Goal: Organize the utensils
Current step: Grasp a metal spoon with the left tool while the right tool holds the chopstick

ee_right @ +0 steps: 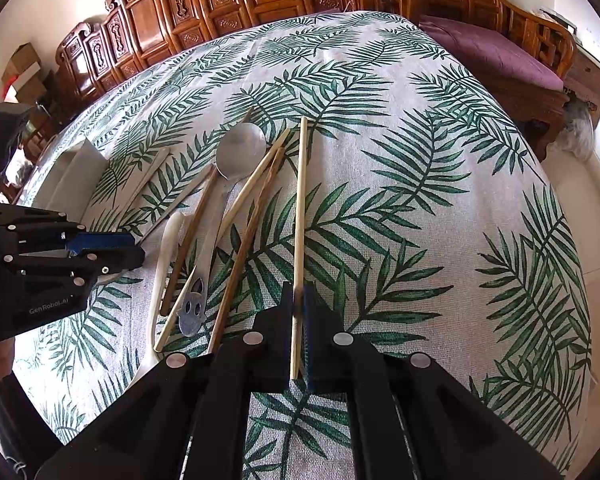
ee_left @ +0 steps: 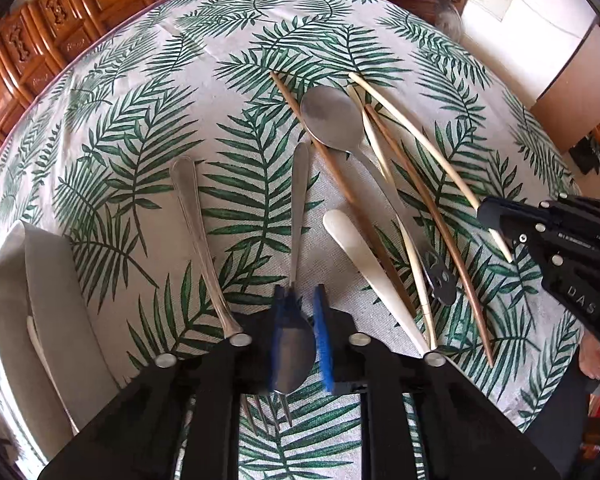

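Note:
My left gripper [ee_left: 298, 300] points down at the leaf-print table, shut on a metal spoon [ee_left: 298, 216] whose bowl fills the gap between the blue pads. A metal fork [ee_left: 196, 220] lies just left of it, its tines under my fingers. My right gripper [ee_right: 298, 296] is shut on a pale chopstick [ee_right: 300, 200], which rests on the cloth. Between the two grippers lie a large metal spoon [ee_right: 240, 152], a white ceramic spoon [ee_right: 168, 240], two brown chopsticks [ee_right: 244, 248] and another pale chopstick [ee_right: 256, 180]. The left gripper [ee_right: 136, 250] appears at the left of the right wrist view.
A grey-white tray [ee_left: 40, 280] stands at the table's left end with a white utensil in it. Carved wooden cabinets [ee_right: 220, 0] line the far side. A bench with a purple cushion [ee_right: 492, 52] stands beyond the far right corner. A hand [ee_left: 596, 356] holds the right gripper.

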A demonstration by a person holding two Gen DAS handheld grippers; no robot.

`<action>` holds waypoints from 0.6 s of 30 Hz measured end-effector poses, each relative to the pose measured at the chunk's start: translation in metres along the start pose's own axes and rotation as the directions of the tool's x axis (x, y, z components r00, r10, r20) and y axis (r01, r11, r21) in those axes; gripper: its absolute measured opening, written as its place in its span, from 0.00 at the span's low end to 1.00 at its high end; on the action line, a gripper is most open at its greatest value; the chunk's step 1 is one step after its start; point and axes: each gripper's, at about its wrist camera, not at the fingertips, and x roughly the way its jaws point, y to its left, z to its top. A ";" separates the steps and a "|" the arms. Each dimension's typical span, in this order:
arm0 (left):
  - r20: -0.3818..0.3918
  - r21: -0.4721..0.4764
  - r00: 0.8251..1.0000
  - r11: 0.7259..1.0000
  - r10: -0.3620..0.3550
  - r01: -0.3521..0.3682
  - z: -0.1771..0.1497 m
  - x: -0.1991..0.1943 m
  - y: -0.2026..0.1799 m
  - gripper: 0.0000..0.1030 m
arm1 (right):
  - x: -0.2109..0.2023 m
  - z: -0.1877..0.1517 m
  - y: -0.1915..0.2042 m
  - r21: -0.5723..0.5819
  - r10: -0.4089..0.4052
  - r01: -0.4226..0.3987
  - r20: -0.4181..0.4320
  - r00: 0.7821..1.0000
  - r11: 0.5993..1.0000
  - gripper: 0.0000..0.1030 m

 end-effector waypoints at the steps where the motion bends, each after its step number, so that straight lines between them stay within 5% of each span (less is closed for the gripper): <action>1: 0.000 0.016 1.000 1.000 0.009 -0.009 -0.001 0.000 -0.003 0.04 | 0.000 0.000 0.000 0.001 0.002 -0.002 0.000 1.000 1.000 0.05; 18: 0.076 -0.011 0.996 0.999 0.049 -0.048 -0.022 -0.014 0.006 0.00 | -0.001 0.000 0.002 -0.016 -0.013 0.013 0.006 1.000 1.000 0.05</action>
